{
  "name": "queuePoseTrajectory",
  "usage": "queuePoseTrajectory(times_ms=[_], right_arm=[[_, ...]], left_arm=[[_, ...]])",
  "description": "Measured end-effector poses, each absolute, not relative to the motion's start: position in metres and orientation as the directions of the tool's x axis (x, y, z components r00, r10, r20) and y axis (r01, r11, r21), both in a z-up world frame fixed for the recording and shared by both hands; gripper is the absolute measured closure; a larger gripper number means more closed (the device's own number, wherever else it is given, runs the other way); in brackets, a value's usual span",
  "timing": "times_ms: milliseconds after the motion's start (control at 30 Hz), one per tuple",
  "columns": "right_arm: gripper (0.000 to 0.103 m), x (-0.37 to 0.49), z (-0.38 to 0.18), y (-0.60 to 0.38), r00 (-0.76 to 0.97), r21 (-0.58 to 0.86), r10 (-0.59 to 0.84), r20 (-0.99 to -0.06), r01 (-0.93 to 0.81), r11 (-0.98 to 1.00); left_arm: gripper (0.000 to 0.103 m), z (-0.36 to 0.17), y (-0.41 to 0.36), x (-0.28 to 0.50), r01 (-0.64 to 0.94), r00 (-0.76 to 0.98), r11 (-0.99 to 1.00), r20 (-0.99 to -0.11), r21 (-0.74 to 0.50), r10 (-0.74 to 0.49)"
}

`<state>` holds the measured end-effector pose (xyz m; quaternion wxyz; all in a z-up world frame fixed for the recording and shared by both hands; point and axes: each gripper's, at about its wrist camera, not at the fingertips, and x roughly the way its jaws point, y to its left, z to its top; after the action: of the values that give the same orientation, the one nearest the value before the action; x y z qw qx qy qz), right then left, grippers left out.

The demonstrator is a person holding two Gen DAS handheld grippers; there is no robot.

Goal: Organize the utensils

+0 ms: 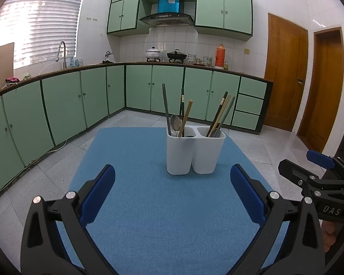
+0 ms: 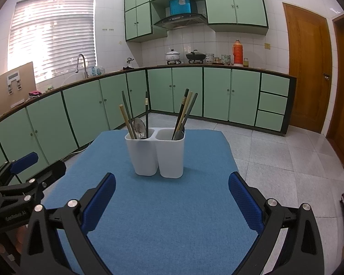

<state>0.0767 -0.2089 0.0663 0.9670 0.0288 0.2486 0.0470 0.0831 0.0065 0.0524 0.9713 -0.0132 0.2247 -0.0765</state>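
A white two-compartment utensil holder (image 1: 195,153) (image 2: 158,155) stands upright on a blue mat (image 1: 162,206) (image 2: 167,206). Its left compartment holds a metal spoon (image 1: 175,122) (image 2: 139,125), a bamboo chopstick (image 1: 186,116) (image 2: 127,121) and dark chopsticks. Several chopsticks (image 1: 221,114) (image 2: 184,112) lean in the right compartment. My left gripper (image 1: 172,188) (image 2: 40,161) is open and empty, short of the holder. My right gripper (image 2: 172,190) (image 1: 299,158) is open and empty too, beside the left one.
The mat covers a small table with tiled floor (image 2: 286,155) around it. Green cabinets (image 1: 80,96) run along the left and back. Wooden doors (image 1: 284,73) stand at the right. A hand (image 1: 332,236) holds the right gripper.
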Motion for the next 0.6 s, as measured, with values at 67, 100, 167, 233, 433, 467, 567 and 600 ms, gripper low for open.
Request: queuePoseTrajectory(times_ms=[67, 100, 167, 233, 433, 467, 567, 600], right_arm=[[0.006, 0.0766, 0.0663, -0.2086, 0.872, 0.079, 0.105, -0.477, -0.077, 0.994], [0.006, 0.0767, 0.0663, -0.2084, 0.872, 0.079, 0.105, -0.477, -0.077, 0.994], [0.006, 0.0767, 0.0659, -0.2082, 0.872, 0.079, 0.105, -0.478, -0.077, 0.994], [0.006, 0.0765, 0.0659, -0.2083, 0.872, 0.079, 0.105, -0.478, -0.077, 0.994], [0.006, 0.0768, 0.066, -0.2078, 0.873, 0.079, 0.106, -0.477, -0.077, 0.994], [0.006, 0.0766, 0.0659, -0.2079, 0.872, 0.079, 0.106, -0.477, -0.077, 0.994], [0.006, 0.0767, 0.066, -0.2078, 0.872, 0.08, 0.106, -0.477, -0.077, 0.994], [0.006, 0.0767, 0.066, -0.2077, 0.873, 0.08, 0.106, -0.477, -0.077, 0.994]], left_arm=[[0.006, 0.052, 0.0069, 0.0831, 0.141, 0.887, 0.988, -0.435, -0.061, -0.154], [0.006, 0.0519, 0.0065, 0.0833, 0.141, 0.887, 0.988, -0.435, -0.061, -0.153], [0.006, 0.0518, 0.0062, 0.0835, 0.147, 0.884, 0.987, -0.439, -0.062, -0.159], [0.006, 0.0527, 0.0052, 0.0846, 0.145, 0.885, 0.988, -0.438, -0.056, -0.154], [0.006, 0.0528, 0.0026, 0.0849, 0.146, 0.886, 0.988, -0.437, -0.051, -0.154], [0.006, 0.0529, 0.0026, 0.085, 0.145, 0.886, 0.988, -0.437, -0.051, -0.153], [0.006, 0.0528, 0.0027, 0.085, 0.146, 0.886, 0.988, -0.437, -0.052, -0.153], [0.006, 0.0529, 0.0028, 0.085, 0.146, 0.886, 0.988, -0.437, -0.051, -0.153]])
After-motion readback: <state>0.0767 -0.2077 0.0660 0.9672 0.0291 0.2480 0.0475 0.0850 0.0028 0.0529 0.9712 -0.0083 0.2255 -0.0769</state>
